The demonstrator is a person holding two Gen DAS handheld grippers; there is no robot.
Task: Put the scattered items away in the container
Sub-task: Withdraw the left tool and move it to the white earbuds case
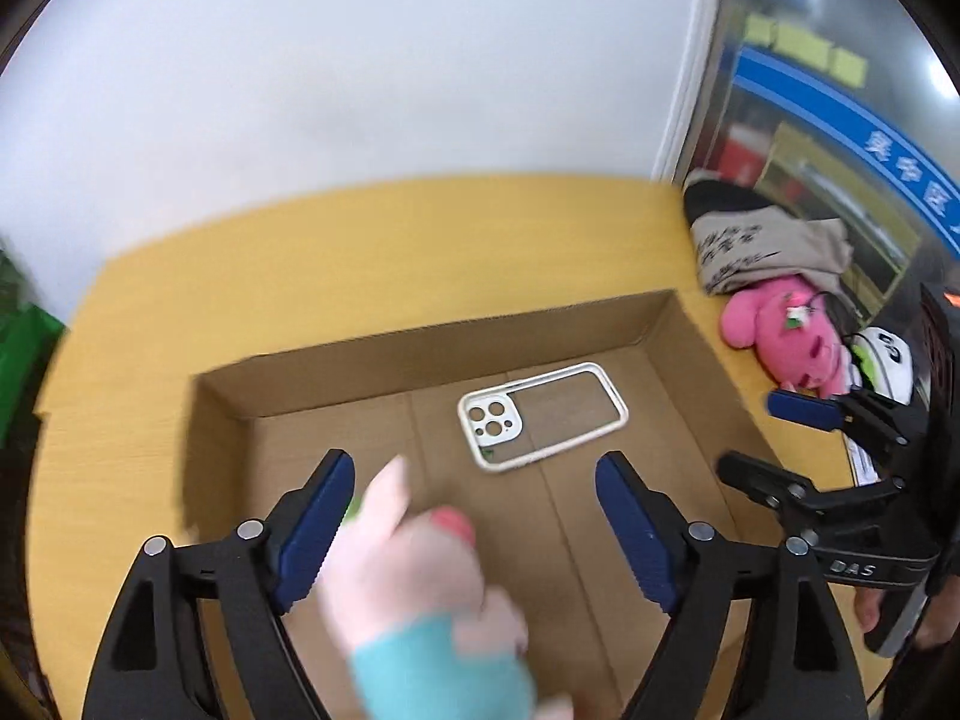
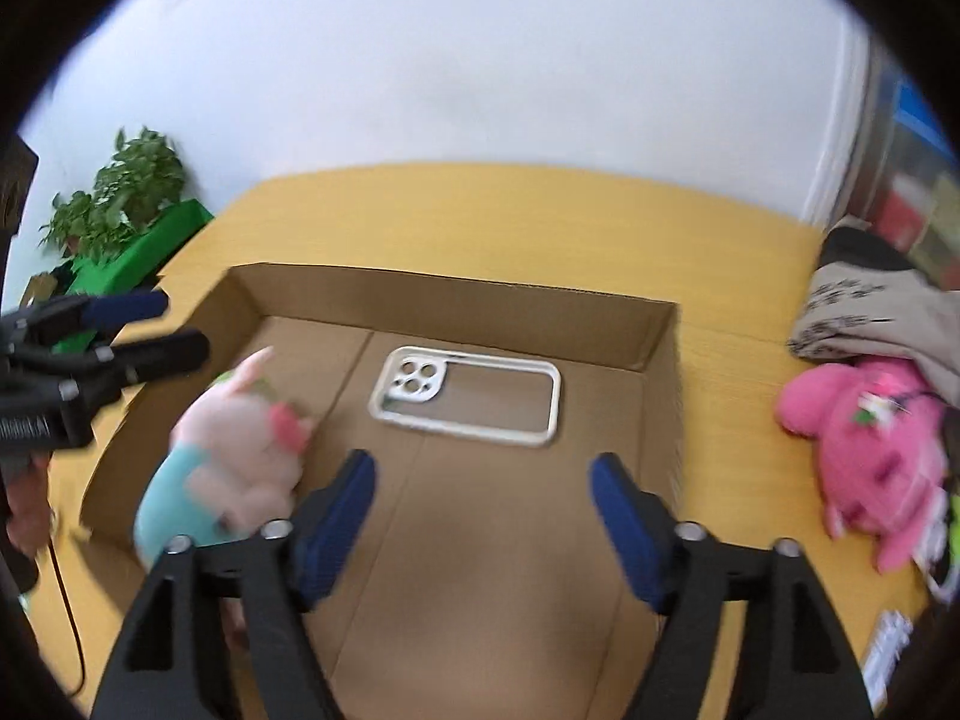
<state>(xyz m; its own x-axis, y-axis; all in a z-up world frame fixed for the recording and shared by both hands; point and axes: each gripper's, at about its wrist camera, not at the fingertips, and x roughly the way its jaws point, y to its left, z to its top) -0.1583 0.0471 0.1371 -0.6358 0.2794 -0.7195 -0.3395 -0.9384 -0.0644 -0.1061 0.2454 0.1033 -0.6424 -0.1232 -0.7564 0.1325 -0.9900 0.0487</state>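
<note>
Jaws: left gripper (image 1: 474, 480) and right gripper (image 2: 483, 483) both spread wide, empty. Cardboard box (image 2: 456, 294): white phone case (image 2: 465, 393), pale pink plush toy (image 2: 231, 456) inside. Table (image 2: 480, 210): bright pink plush (image 2: 870, 444).

Potted plant (image 2: 120, 192), white wall (image 2: 480, 60), wooden table (image 2: 480, 216)

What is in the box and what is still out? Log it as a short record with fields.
container: open cardboard box on the yellow table
in box: white phone case lying flat; pale pink plush toy in teal clothes at the left side
still outside: bright pink plush toy and folded beige cloth on the table to the right of the box
left gripper: open, nothing gripped
right gripper: open, empty, above the box
</note>
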